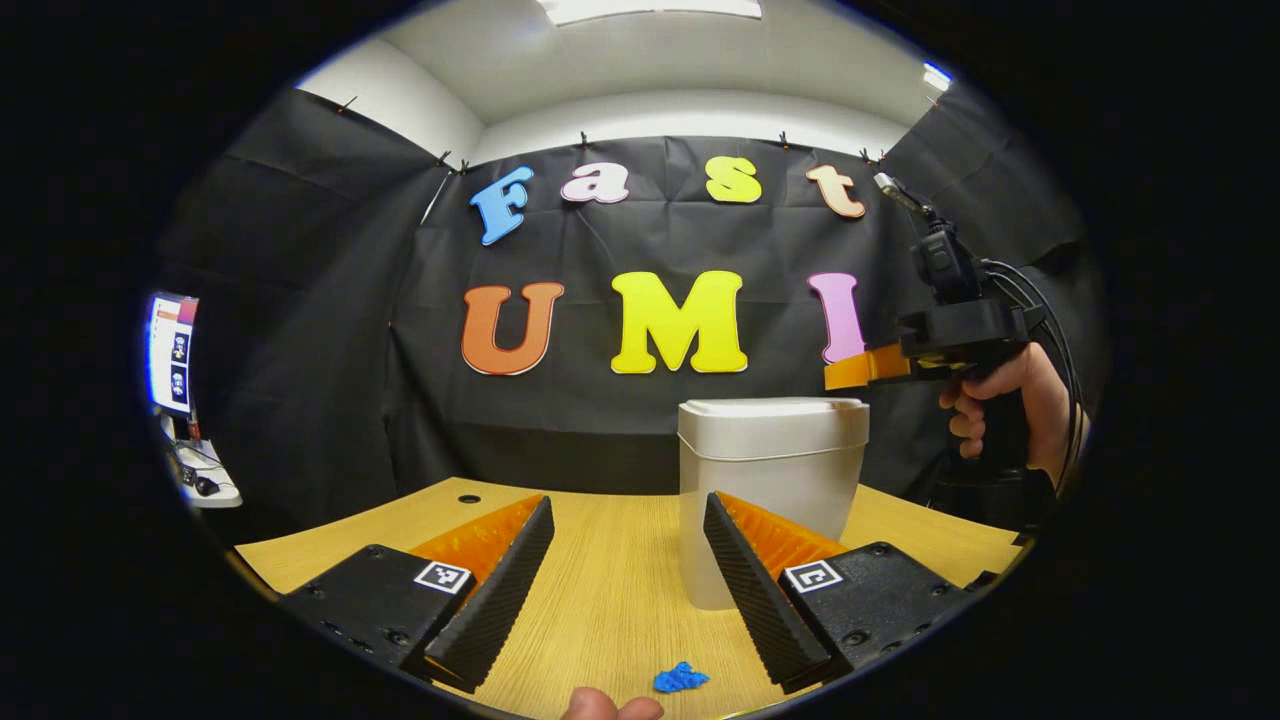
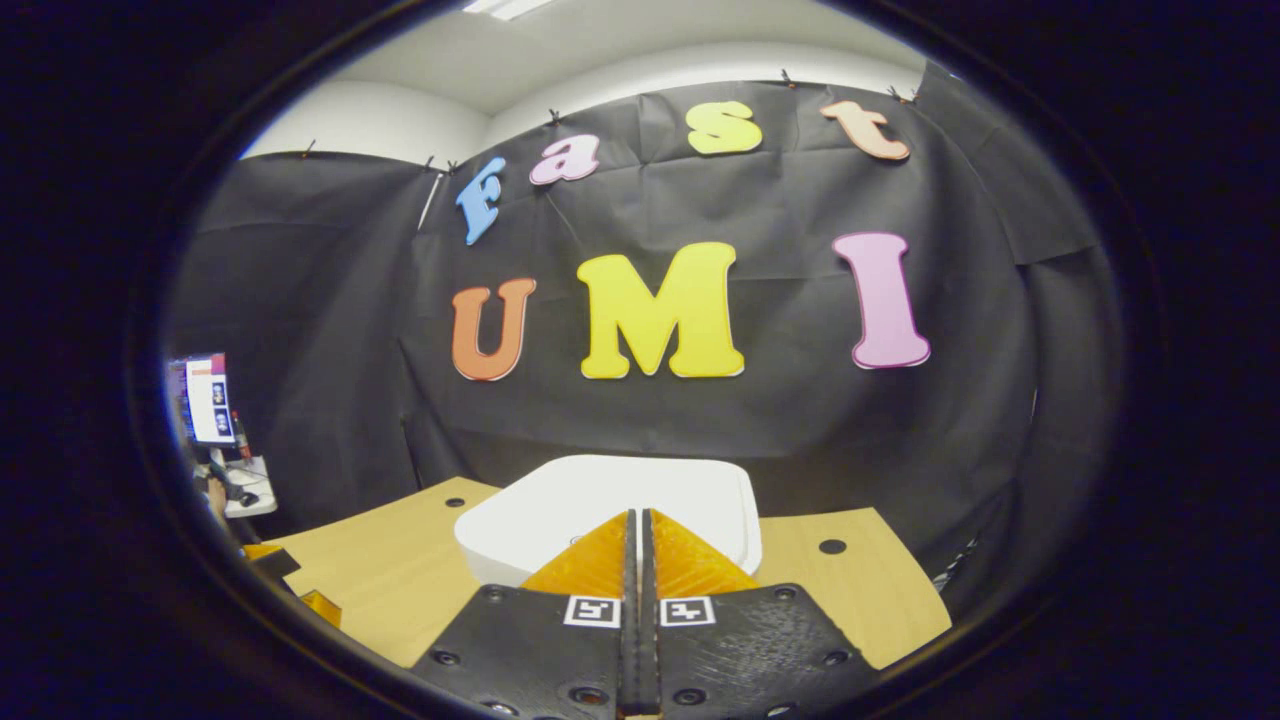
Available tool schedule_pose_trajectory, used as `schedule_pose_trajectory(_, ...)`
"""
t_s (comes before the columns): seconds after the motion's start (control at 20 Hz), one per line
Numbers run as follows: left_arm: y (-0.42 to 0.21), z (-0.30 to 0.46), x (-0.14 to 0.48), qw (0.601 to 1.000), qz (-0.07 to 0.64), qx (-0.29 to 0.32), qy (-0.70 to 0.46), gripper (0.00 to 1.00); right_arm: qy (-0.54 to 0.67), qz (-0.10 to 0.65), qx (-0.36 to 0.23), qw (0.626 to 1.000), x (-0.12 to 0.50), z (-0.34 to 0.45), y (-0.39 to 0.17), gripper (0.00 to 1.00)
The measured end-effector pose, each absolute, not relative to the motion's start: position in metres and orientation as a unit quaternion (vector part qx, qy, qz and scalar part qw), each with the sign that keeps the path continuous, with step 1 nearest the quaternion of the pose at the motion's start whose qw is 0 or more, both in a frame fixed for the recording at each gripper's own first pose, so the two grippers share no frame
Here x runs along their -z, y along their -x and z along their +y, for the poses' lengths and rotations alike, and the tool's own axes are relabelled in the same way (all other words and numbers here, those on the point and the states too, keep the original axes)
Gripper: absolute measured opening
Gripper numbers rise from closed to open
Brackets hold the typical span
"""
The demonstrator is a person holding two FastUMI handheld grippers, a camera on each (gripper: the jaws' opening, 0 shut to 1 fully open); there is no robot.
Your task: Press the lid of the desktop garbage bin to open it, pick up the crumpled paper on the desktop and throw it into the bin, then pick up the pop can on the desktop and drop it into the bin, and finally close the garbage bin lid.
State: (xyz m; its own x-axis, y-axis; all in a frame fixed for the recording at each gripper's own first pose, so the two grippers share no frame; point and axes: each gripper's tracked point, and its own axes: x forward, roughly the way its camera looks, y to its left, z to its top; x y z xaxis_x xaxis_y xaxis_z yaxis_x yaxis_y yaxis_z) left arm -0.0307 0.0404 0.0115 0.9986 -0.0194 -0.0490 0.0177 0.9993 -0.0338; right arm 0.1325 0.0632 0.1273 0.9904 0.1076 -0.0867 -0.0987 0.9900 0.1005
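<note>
A white desktop bin [image 1: 770, 480] stands on the wooden table [image 1: 600, 600] with its lid [image 1: 772, 408] down. My left gripper [image 1: 628, 520] is open low over the table, its right finger in front of the bin's lower left. A small blue crumpled paper [image 1: 681, 678] lies on the table near the front edge, between and below the fingers. My right gripper [image 1: 850, 370], held by a hand [image 1: 1000, 400], hovers above the bin's right side. In the right gripper view, that gripper [image 2: 637, 515] is shut with nothing between its fingers, just above the lid [image 2: 600, 500].
The table [image 2: 400, 570] has small round holes [image 2: 832, 546] near its back corners. A monitor and a side shelf [image 1: 175, 360] stand off to the left beyond the table. A fingertip [image 1: 600, 705] shows at the bottom edge of the left gripper view.
</note>
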Motion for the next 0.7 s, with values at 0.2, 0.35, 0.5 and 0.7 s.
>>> schedule_pose_trajectory(0.2, 0.028, 0.044, -0.005, 0.999, 0.030, 0.005, 0.009, 0.98, -0.019, 0.056, -0.057, 0.997, -0.118, 0.074, -0.146, 0.00)
schedule_pose_trajectory(0.35, 0.027, 0.042, 0.001, 0.999, 0.037, 0.008, 0.015, 0.98, -0.015, 0.075, -0.069, 0.995, -0.109, 0.077, -0.148, 0.00)
schedule_pose_trajectory(0.5, 0.026, 0.039, 0.004, 0.999, 0.038, 0.011, 0.021, 0.98, -0.006, 0.089, -0.080, 0.993, -0.100, 0.078, -0.148, 0.02)
schedule_pose_trajectory(0.7, 0.027, 0.032, 0.008, 0.999, 0.043, 0.017, 0.022, 0.98, -0.027, 0.065, -0.076, 0.995, -0.113, 0.076, -0.145, 0.01)
